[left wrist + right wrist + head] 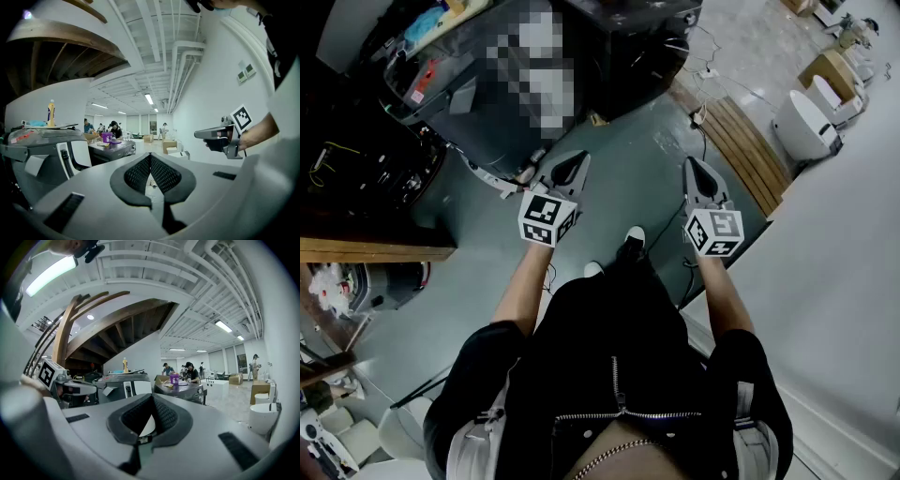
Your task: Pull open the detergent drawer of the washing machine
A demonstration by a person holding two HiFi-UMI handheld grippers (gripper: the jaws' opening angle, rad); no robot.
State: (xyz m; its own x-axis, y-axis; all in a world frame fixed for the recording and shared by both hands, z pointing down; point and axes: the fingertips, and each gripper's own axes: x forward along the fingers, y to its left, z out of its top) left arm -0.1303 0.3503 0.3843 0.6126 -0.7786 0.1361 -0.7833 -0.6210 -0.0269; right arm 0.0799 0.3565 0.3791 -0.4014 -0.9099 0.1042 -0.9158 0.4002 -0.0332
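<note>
The dark grey washing machine stands ahead and to the left of me, a step away; I cannot pick out its detergent drawer. In the gripper views its front shows a white panel, and a yellow bottle stands on top. My left gripper is held level in the air, shut and empty, short of the machine. My right gripper is beside it at the same height, also shut with nothing between its jaws. Each gripper shows in the other's view, the right gripper and the left gripper.
White toilets and a stack of wooden boards stand at the right. Cables run over the grey floor. A wooden shelf juts in at the left. People work at a dark table further back in the hall.
</note>
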